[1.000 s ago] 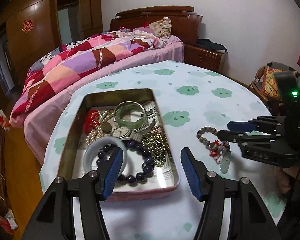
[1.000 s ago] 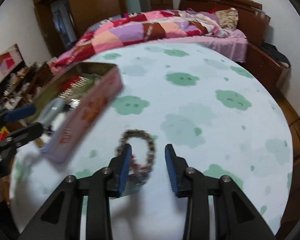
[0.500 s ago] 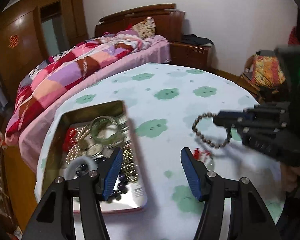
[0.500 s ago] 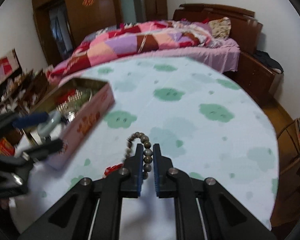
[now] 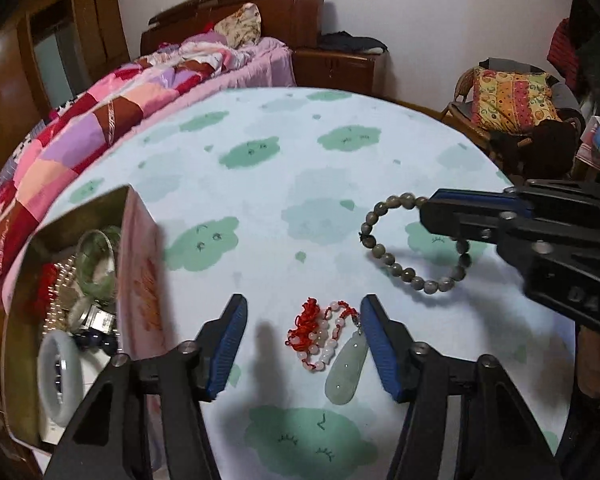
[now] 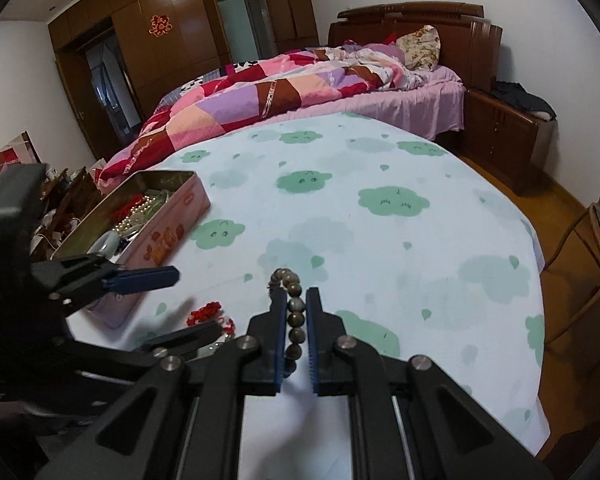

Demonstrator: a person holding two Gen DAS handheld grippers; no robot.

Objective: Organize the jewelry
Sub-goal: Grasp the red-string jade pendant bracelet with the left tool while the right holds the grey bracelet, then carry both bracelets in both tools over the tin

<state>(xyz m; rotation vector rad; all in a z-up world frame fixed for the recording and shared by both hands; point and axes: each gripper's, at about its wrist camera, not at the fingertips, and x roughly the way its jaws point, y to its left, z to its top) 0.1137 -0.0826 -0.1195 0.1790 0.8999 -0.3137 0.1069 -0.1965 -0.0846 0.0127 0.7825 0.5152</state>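
Observation:
My right gripper is shut on a grey-brown bead bracelet and holds it above the table; it also shows in the left wrist view. My left gripper is open, its fingers either side of a jade pendant on a red and white bead cord lying on the tablecloth. The pink tin with several bangles, pearls and a watch stands at the left; it also shows in the right wrist view.
The round table has a pale cloth with green clouds. A bed stands beyond it, a nightstand to the right. A chair with a patterned cushion is at the right edge.
My right gripper closed on the bead bracelet and lifted it off the table. My left gripper moved right from the tin to straddle the jade pendant.

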